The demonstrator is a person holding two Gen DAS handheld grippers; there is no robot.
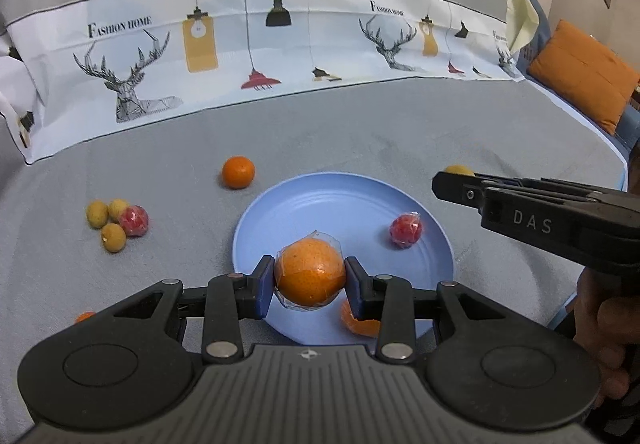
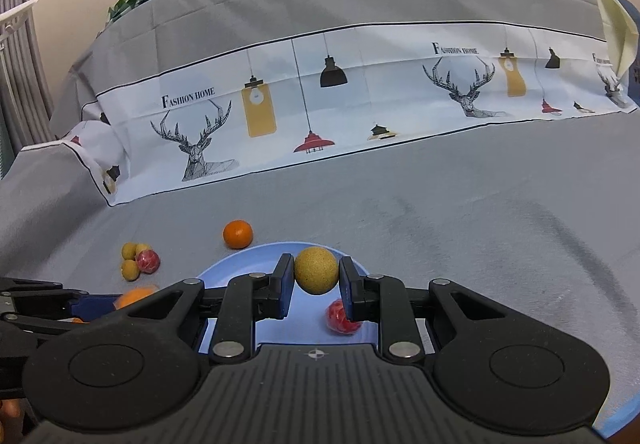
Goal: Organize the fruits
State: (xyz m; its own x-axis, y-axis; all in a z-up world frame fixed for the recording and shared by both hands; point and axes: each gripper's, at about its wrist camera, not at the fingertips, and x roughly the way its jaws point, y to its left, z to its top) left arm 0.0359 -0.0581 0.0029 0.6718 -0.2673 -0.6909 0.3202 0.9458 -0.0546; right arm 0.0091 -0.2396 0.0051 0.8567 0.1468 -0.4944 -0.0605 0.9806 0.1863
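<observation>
My left gripper (image 1: 309,278) is shut on a plastic-wrapped orange (image 1: 310,270) above the near part of the blue plate (image 1: 340,200). A wrapped red fruit (image 1: 405,230) and an orange piece (image 1: 360,322) lie on the plate. My right gripper (image 2: 316,278) is shut on a yellow-brown round fruit (image 2: 316,270) above the plate (image 2: 224,272); the red fruit (image 2: 340,318) lies below it. The right gripper also shows in the left wrist view (image 1: 440,184), at the plate's right.
On the grey cloth left of the plate lie a loose orange (image 1: 238,172), three yellow fruits (image 1: 105,220) and a red wrapped fruit (image 1: 134,220). A small orange bit (image 1: 84,317) lies near left. A printed cloth (image 1: 280,44) rises behind. An orange cushion (image 1: 580,76) sits far right.
</observation>
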